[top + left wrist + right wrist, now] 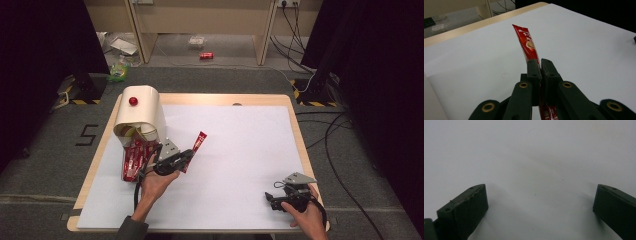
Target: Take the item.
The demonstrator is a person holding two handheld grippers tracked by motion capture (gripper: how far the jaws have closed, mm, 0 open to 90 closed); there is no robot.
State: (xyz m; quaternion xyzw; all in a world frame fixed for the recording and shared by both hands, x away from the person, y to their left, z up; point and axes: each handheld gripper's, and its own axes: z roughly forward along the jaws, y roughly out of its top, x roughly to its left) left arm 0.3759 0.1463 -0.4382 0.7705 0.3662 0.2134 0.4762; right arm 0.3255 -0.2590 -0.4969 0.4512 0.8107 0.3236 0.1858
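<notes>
Looking down from the high view, we see the left tool (186, 156) clamped on a long red foil sachet stick (196, 147), held tilted above the white paper-covered worktop (240, 150), just beside a cream-coloured dome-lidded container with a red knob (137, 117). More red sachets (134, 159) spill from that container's mouth onto the sheet. Left gripper view adds what the high one can't: both black jaws pressed flat on the sachet stick (529, 45), its printed upper end rising past the tips, its lower end passing down between the jaw arms.

Right tool (270, 199) sits well apart near the front right corner, low over the sheet. In the right gripper view we see its jaws standing wide with nothing but bare white sheet (531, 170) between them.

Worktop has a light wood edge (95, 160) under the sheet. Beyond it we see grey carpet, black curtains on both sides, cables on the floor, a red can (206, 56) under a wooden desk.
</notes>
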